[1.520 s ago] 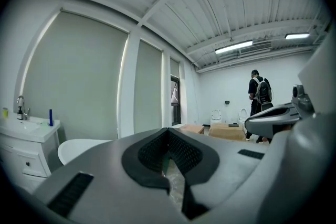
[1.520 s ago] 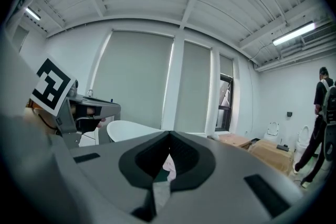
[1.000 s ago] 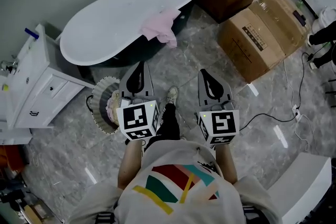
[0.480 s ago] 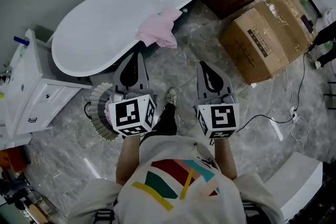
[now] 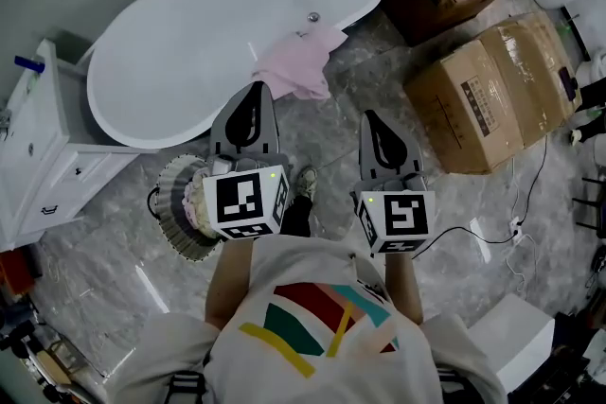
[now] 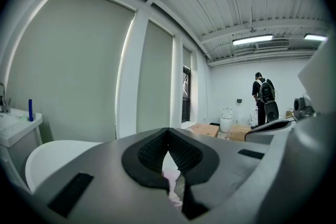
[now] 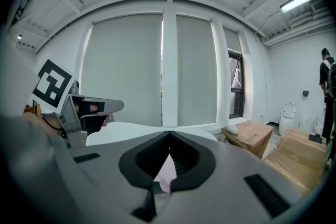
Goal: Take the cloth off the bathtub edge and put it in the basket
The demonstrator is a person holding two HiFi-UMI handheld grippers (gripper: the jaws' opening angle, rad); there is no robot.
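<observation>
The left gripper (image 5: pixel 254 92) and right gripper (image 5: pixel 371 118) have closed in on the bathtub (image 5: pixel 170 52), both with jaws pressed together and empty; the pink cloth (image 5: pixel 301 71) drapes its near rim just ahead, basket (image 5: pixel 170 189) near left
</observation>
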